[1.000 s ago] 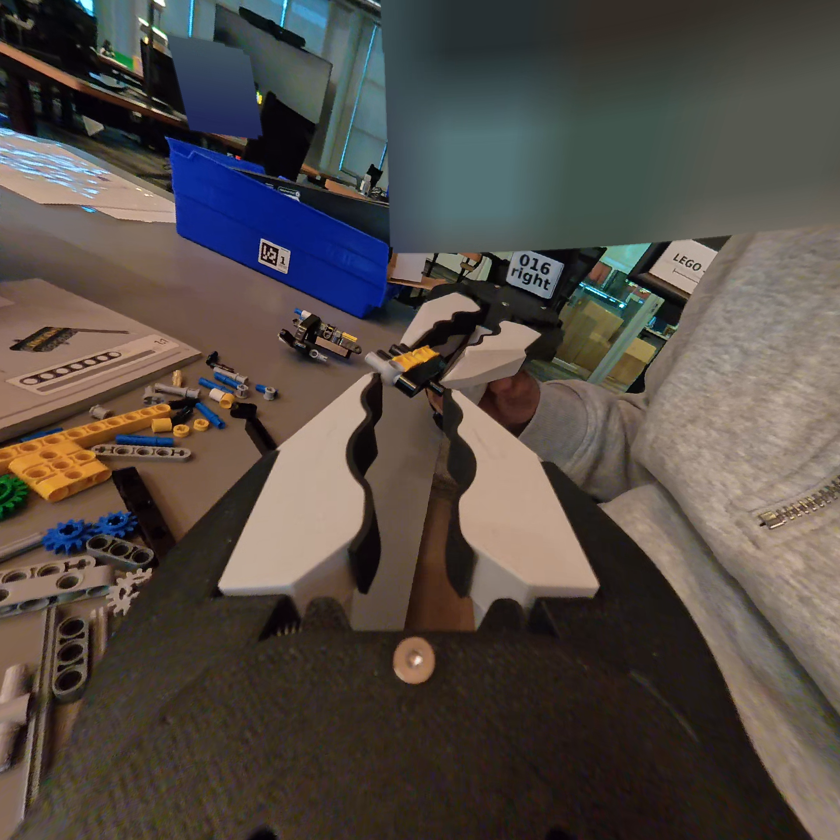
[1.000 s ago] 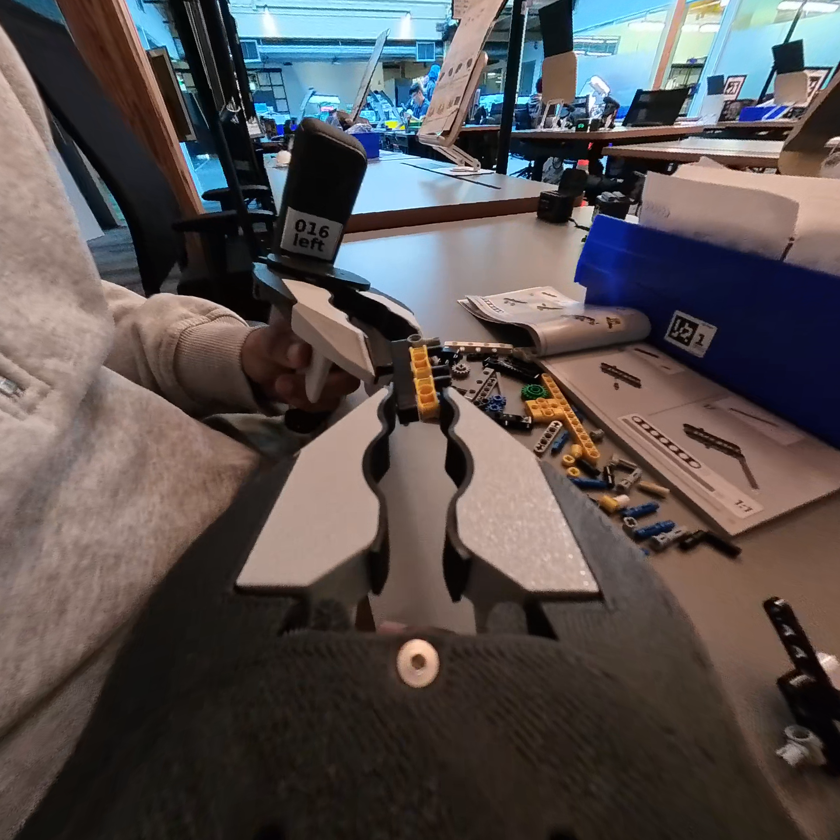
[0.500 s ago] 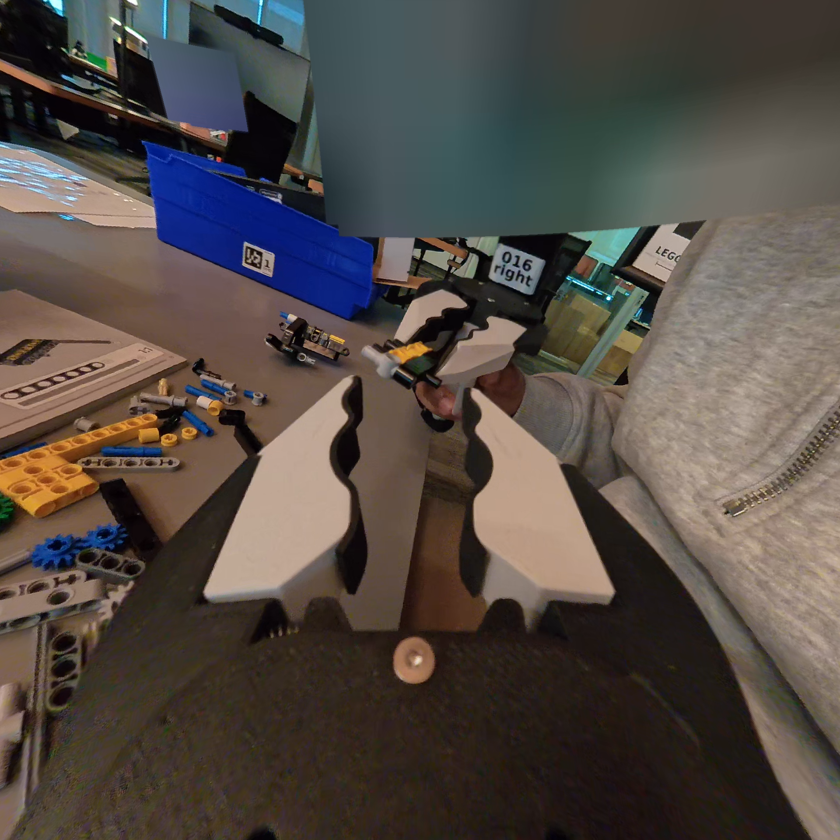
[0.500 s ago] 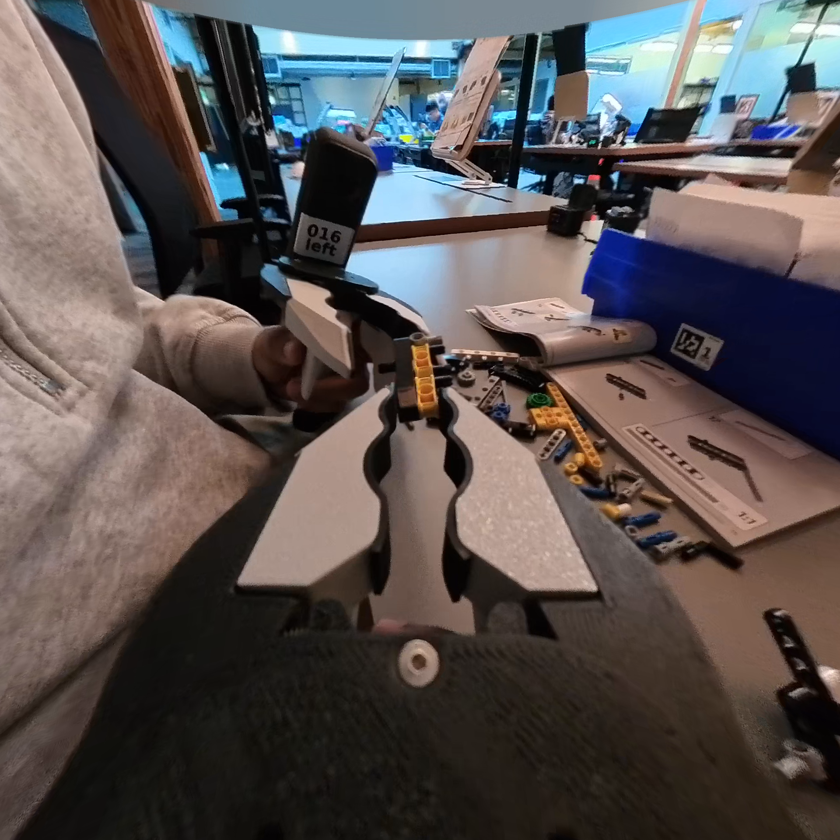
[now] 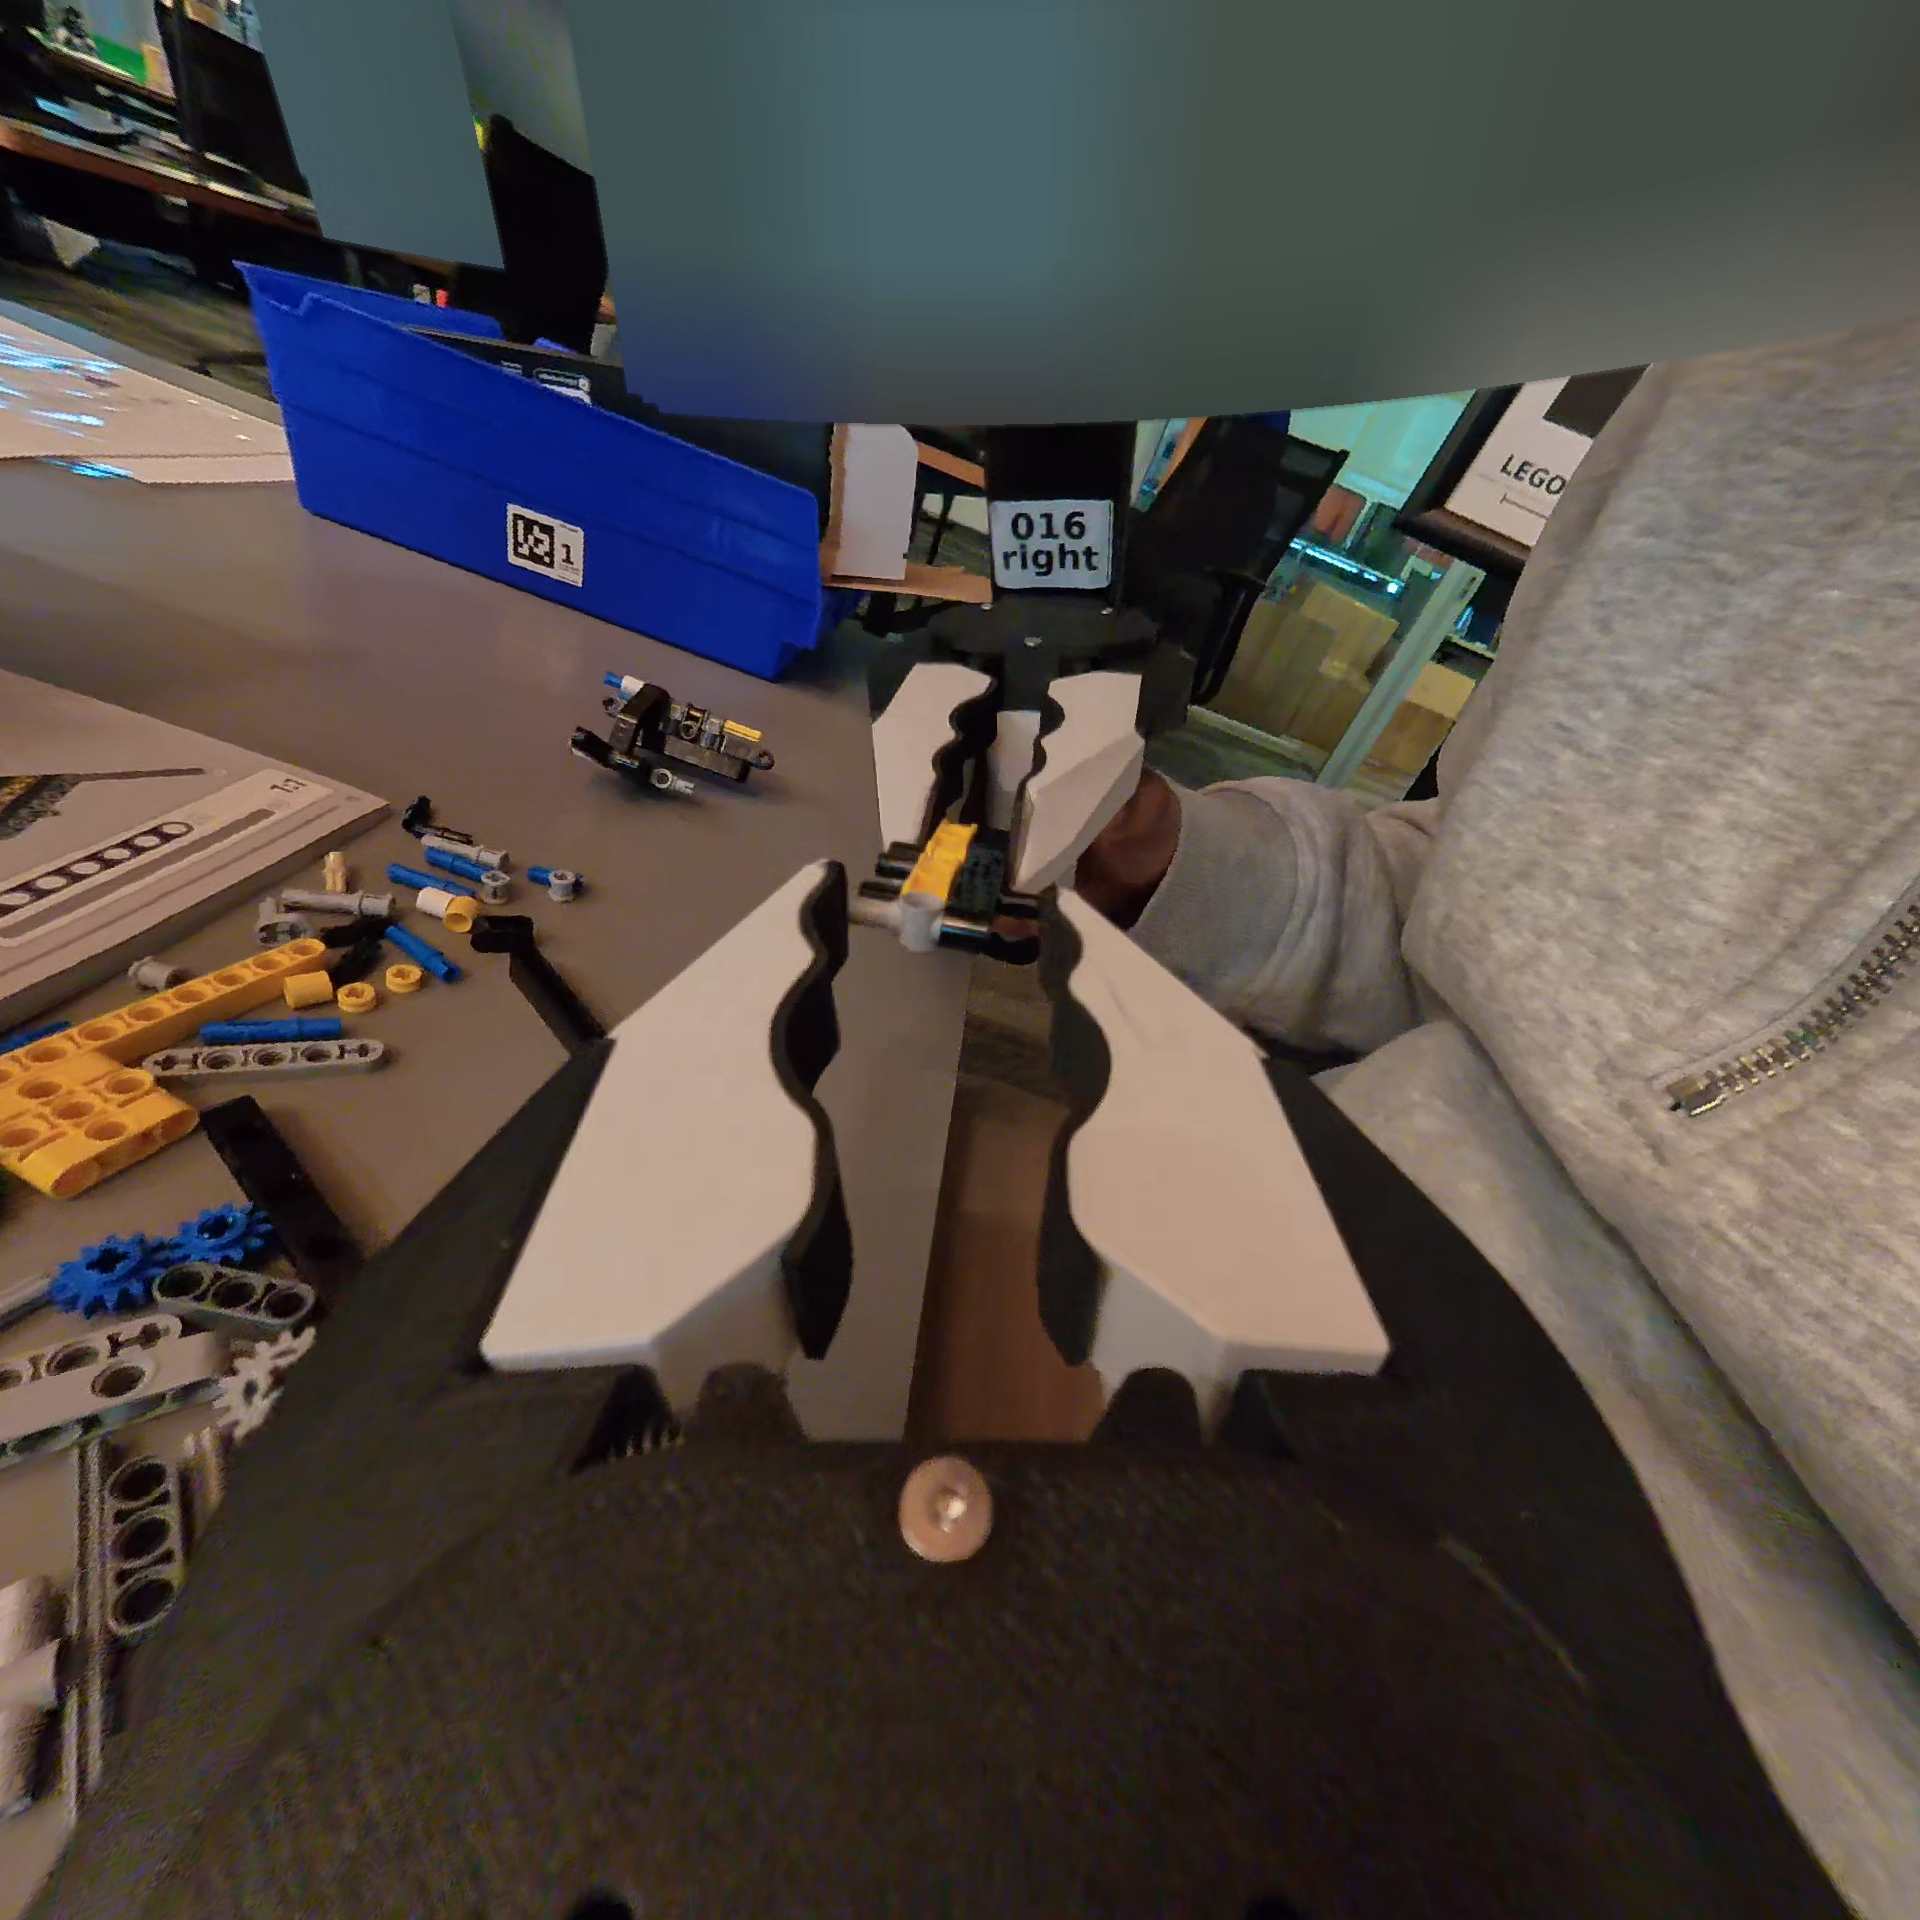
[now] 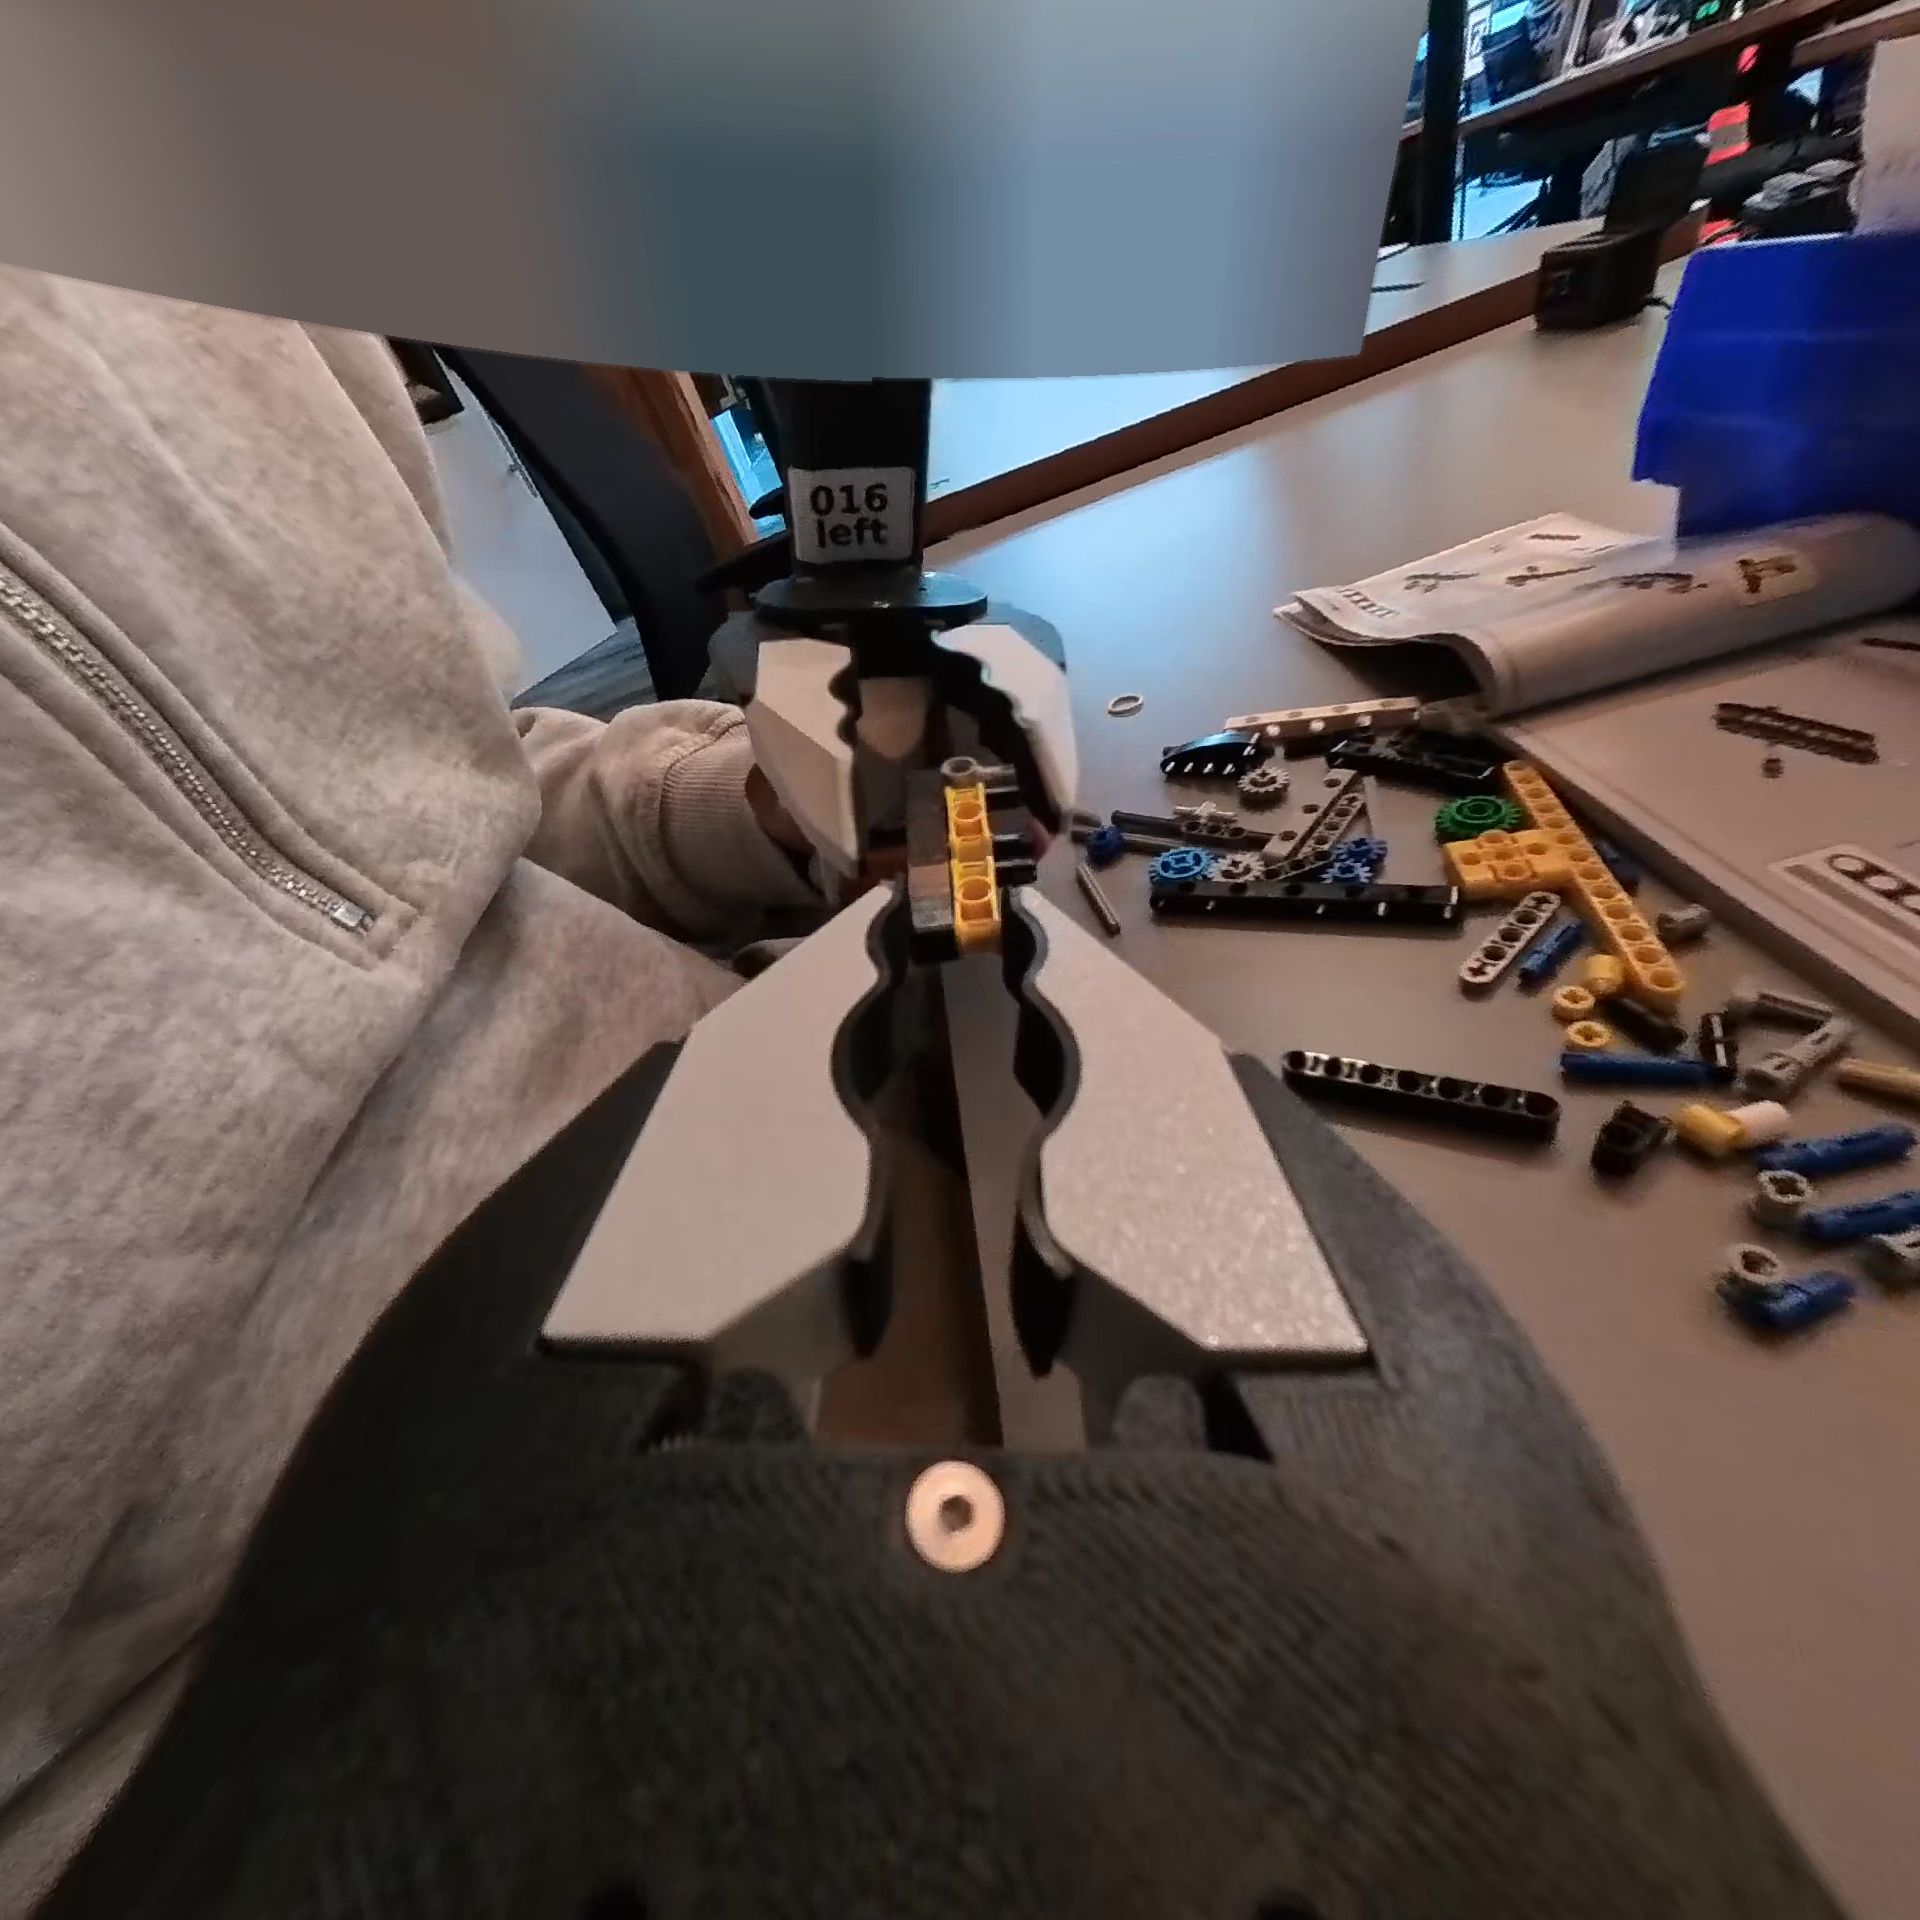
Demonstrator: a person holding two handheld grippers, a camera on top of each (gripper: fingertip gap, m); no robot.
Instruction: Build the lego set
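Observation:
A small yellow-and-black lego assembly (image 6: 966, 862) with a grey pin on its end is gripped at the tips of my right gripper (image 6: 958, 914), above the table's near edge. It also shows in the left wrist view (image 5: 940, 857), with the right gripper (image 5: 961, 862) behind it. My left gripper (image 5: 940, 888) faces the right one head-on. It is open, and its two tips flank the assembly's pin end without closing on it. In the right wrist view the left gripper (image 6: 940, 831) stands open around the far end of the assembly.
Loose lego parts lie on the grey table: a yellow beam frame (image 6: 1558, 873), black beams (image 6: 1418, 1091), blue gears (image 5: 156, 1257) and pins. A second small assembly (image 5: 675, 743) sits near a blue bin (image 5: 540, 488). An instruction booklet (image 5: 135, 831) lies open. A grey-sleeved person is close by.
My left gripper opened wider and drew back, then closed in again so the assembly sits between its tips. Both grippers turned to face each other squarely. The right grip is unchanged.

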